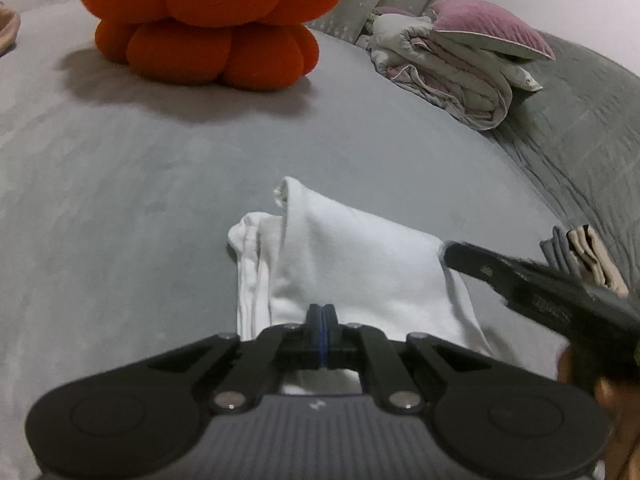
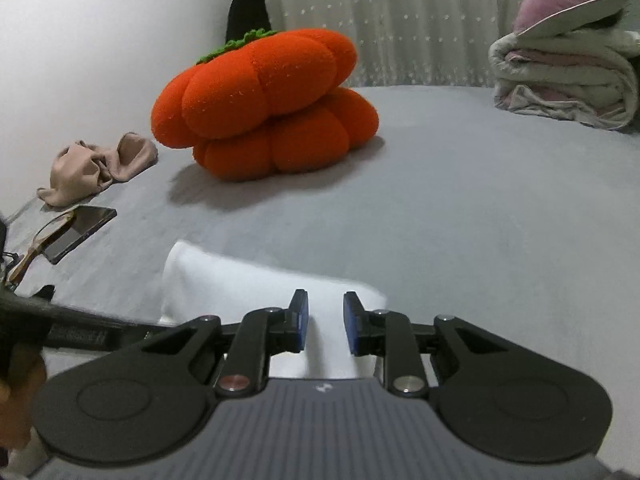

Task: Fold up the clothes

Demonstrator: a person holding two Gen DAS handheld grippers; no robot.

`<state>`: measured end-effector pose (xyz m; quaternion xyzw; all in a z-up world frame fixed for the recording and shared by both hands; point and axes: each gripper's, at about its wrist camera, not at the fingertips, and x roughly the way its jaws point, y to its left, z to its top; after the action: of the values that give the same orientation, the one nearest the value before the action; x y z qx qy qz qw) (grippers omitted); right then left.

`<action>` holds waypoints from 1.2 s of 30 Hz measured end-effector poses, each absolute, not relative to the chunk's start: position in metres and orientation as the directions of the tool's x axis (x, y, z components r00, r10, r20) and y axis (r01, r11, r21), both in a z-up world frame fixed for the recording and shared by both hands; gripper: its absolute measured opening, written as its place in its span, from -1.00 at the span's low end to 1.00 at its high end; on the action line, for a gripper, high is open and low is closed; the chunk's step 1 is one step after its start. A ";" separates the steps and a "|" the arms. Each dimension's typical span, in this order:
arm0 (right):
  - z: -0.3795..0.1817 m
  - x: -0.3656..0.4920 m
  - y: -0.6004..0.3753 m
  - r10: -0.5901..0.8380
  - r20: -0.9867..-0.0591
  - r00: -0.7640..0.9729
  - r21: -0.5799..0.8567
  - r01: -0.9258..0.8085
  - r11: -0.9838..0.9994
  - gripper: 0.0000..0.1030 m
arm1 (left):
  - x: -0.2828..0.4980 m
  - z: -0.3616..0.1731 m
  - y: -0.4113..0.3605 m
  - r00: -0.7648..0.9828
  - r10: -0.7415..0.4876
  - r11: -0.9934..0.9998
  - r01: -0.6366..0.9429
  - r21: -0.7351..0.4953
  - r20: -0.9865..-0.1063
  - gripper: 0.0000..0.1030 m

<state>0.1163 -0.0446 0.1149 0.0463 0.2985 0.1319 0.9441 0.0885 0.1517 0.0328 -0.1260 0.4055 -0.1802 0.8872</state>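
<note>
Grey bedsheet (image 1: pixel 120 200): white garment (image 1: pixel 352 264) lay half-folded ahead; left gripper (image 1: pixel 322 314) clenched its near edge, right gripper (image 2: pixel 325 320) gaped, released.

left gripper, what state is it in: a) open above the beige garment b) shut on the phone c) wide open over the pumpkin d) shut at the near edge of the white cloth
d: the left gripper has its blue pads pressed together at the near edge of the white cloth, far from the orange pumpkin cushion.
</note>
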 end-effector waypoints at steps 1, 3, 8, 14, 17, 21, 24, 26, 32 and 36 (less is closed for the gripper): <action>0.114 0.123 -0.044 0.281 -0.562 0.778 0.167 -0.227 0.960 -0.51 | 0.088 0.033 0.151 0.606 -0.421 0.904 0.223 -0.364 -0.675 -0.95; 0.110 0.127 -0.042 0.275 -0.573 0.772 0.156 -0.227 0.961 -0.52 | 0.088 0.035 0.150 0.605 -0.419 0.906 0.233 -0.353 -0.677 -0.95; 0.101 0.135 -0.037 0.258 -0.601 0.757 0.128 -0.228 0.965 -0.52 | 0.090 0.053 0.158 0.638 -0.443 0.893 0.255 -0.370 -0.630 -0.92; 0.095 0.135 -0.032 0.240 -0.607 0.758 0.085 -0.238 0.968 -0.52 | 0.106 0.069 0.152 0.706 -0.471 0.872 0.281 -0.400 -0.530 -0.88; 0.094 0.132 -0.030 0.231 -0.600 0.766 0.059 -0.246 0.968 -0.52 | 0.120 0.057 0.139 0.707 -0.436 0.894 0.271 -0.356 -0.557 -0.88; 0.093 0.128 -0.028 0.222 -0.590 0.776 0.029 -0.255 0.967 -0.51 | 0.134 0.043 0.137 0.691 -0.372 0.924 0.208 -0.322 -0.620 -0.95; 0.092 0.129 -0.031 0.227 -0.588 0.777 0.034 -0.256 0.966 -0.51 | 0.135 0.039 0.140 0.679 -0.368 0.924 0.193 -0.330 -0.635 -0.95; 0.093 0.128 -0.033 0.235 -0.582 0.779 0.038 -0.262 0.964 -0.50 | 0.133 0.038 0.138 0.683 -0.358 0.931 0.205 -0.303 -0.637 -0.95; 0.109 0.097 -0.038 0.285 -0.548 0.787 0.130 -0.256 0.958 -0.49 | 0.133 0.040 0.145 0.676 -0.383 0.918 0.200 -0.343 -0.629 -0.95; 0.099 0.075 -0.026 0.285 -0.571 0.770 0.113 -0.271 0.956 -0.52 | 0.127 0.044 0.147 0.678 -0.387 0.916 0.204 -0.346 -0.625 -0.95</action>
<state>0.0749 -0.0258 0.0988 0.0119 0.3056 0.1479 0.9405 0.1275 0.1471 0.0436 -0.1248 0.3665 -0.1628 0.9075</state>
